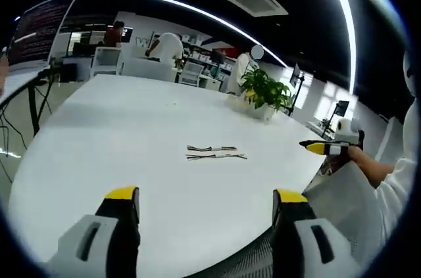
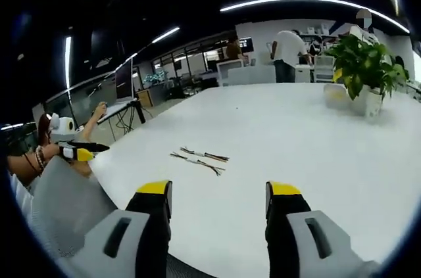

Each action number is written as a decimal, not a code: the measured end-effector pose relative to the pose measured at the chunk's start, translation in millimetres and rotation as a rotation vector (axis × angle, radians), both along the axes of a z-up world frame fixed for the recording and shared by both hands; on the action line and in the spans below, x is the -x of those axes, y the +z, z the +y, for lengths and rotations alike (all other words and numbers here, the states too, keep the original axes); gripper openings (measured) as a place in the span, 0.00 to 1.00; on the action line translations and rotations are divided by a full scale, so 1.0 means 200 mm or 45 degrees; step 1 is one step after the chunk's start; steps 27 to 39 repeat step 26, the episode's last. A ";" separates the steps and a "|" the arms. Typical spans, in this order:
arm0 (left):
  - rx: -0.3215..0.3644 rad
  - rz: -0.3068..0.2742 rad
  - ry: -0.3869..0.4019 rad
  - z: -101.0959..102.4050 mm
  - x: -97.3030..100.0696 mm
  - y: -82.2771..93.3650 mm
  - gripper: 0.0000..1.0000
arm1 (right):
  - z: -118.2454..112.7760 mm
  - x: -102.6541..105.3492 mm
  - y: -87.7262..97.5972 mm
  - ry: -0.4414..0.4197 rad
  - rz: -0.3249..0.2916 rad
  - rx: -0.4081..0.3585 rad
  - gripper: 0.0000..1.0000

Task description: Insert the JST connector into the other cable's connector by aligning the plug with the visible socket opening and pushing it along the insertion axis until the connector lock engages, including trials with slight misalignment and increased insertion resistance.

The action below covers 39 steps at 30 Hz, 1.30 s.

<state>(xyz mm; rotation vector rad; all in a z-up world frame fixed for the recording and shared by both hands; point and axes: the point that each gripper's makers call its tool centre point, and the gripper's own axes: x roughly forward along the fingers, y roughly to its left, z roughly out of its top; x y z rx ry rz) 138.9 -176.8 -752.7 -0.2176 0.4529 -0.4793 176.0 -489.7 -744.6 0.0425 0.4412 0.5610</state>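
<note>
**Q:** Office table, white and wide, a plant at its far edge. Where are the cables?

**A:** Two cables lie side by side near the table's middle, close together, their connectors too small to tell apart. Neither is held.

**Q:** And the grippers?

**A:** Both hang over the near edge, jaws spread and empty. The left gripper has the cables ahead and slightly right; the right gripper has the cables ahead and slightly left.

**Q:** How do the cables run?

**A:** Their long axes run crosswise to both grippers' lines of approach, so each end points roughly towards one hand.

**Q:** Which hand is nearer?

**A:** Neither clearly; both are well apart from the cables. Judging by this, pickup has not yet begun.
</note>
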 end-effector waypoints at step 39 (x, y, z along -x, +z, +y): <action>0.119 0.059 0.023 -0.01 0.00 -0.04 0.85 | 0.03 0.02 -0.12 0.000 0.177 -0.172 0.54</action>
